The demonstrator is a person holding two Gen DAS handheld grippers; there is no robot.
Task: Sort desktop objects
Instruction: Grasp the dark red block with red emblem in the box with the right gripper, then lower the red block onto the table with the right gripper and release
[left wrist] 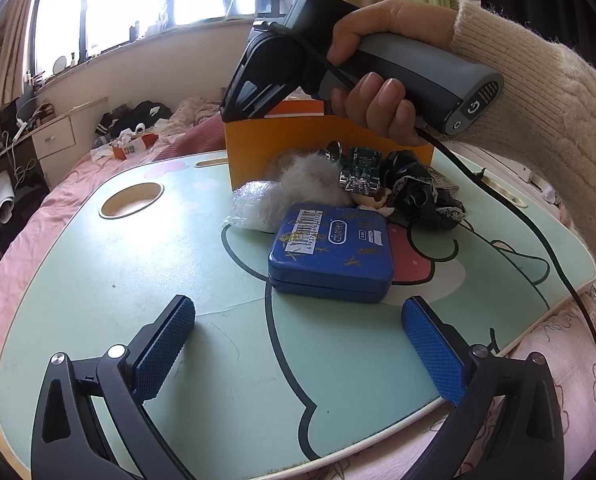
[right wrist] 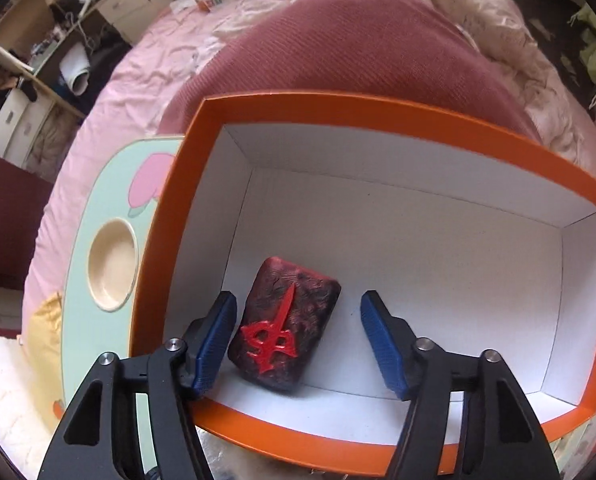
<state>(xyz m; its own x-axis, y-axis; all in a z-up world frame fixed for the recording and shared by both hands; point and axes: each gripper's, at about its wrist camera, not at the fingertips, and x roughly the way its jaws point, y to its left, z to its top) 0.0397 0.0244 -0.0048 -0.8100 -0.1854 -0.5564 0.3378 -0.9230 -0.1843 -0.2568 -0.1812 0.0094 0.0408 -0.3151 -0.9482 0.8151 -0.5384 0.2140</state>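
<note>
Blue tin (left wrist: 330,254): glossy painted metal, paper barcode sticker top left. Orange box (right wrist: 378,108): matt card, plain white paper-like inside. Dark slab (right wrist: 284,330) inside it: rough mottled finish, raised glossy red emblem. Gripper pads (left wrist: 434,350): blue knurled rubbery texture on matt black plastic arms. Lap table (left wrist: 118,272): smooth printed laminate. White pompom (left wrist: 310,178) centre frame: fluffy fur. Sleeve (left wrist: 546,120) at right: fuzzy knit.

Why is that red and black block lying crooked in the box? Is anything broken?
Nothing looks broken. The block just lies slanted on the floor of the orange box, off to one side, between the open right gripper's fingers. The other things sit jumbled in a pile by the blue tin, waiting.
</note>
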